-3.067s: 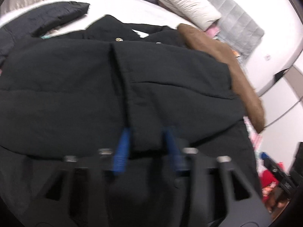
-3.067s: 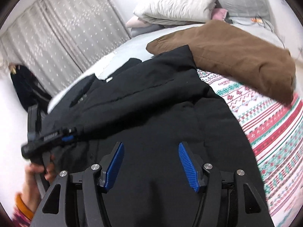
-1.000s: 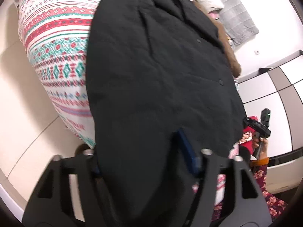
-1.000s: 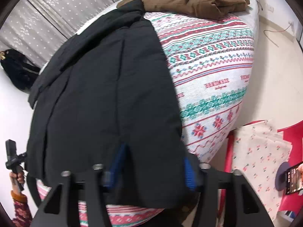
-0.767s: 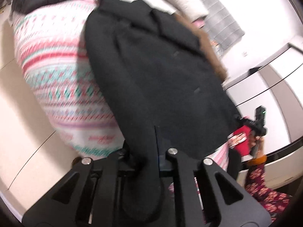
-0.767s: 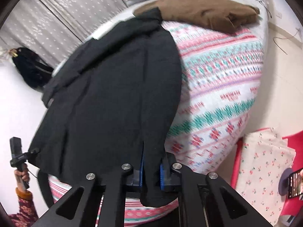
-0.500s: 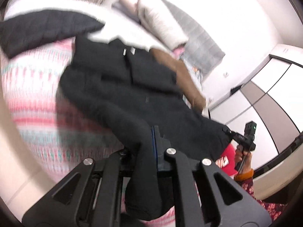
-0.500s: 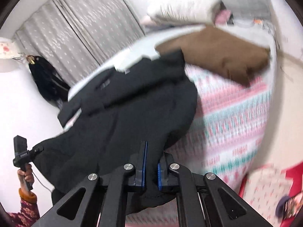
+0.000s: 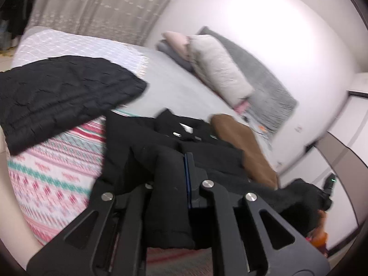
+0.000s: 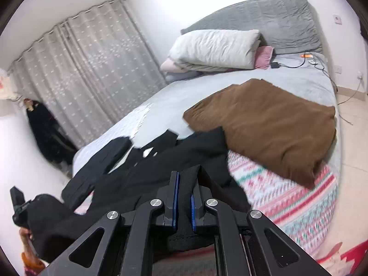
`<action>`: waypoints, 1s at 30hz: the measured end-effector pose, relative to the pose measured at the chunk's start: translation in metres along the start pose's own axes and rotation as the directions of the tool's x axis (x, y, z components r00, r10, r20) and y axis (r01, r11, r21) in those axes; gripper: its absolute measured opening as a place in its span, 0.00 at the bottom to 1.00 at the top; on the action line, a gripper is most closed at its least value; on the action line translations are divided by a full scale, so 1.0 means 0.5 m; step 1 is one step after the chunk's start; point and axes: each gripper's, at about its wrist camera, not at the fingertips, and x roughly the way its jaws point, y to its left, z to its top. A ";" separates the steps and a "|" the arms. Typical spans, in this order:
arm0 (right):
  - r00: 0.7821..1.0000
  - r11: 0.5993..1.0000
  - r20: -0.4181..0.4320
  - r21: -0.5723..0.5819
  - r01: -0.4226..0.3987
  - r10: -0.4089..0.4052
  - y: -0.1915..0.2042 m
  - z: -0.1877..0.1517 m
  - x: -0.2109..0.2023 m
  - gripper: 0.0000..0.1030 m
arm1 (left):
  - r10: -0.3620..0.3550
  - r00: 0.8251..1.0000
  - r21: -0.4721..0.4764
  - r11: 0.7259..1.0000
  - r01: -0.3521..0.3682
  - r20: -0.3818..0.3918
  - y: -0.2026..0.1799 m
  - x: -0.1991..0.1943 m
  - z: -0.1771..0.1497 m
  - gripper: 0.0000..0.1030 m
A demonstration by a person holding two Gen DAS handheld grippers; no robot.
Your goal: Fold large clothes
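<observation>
A large black coat (image 9: 161,142) (image 10: 184,158) lies collar-first on the bed, its lower part lifted off the patterned blanket. My left gripper (image 9: 181,174) is shut on one bottom corner of the coat, the cloth bunched over its fingers. My right gripper (image 10: 184,197) is shut on the other bottom corner, black fabric pinched between its blue pads (image 10: 175,195). Each gripper appears in the other's view, at the far end of the raised hem, held by a hand: the right gripper (image 9: 327,191), the left gripper (image 10: 18,202).
A brown garment (image 10: 271,124) (image 9: 243,147) lies folded on the bed beside the coat's collar. A black quilted jacket (image 9: 53,96) lies on the other side. Pillows (image 10: 216,48) and a grey headboard (image 10: 264,20) stand at the far end, curtains (image 10: 87,69) beyond. Cables and chargers (image 10: 299,62) rest near the pillows.
Both grippers closed on the coat's bottom corners, which hung over the bed's foot, then rose and tilted up, lifting the hem above the blanket.
</observation>
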 end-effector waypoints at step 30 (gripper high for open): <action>0.987 0.989 -0.128 0.105 0.107 -0.093 -0.138 0.010 0.259 0.77 | 0.304 0.921 0.039 0.952 -0.304 -0.243 0.133 0.187 -0.032 0.85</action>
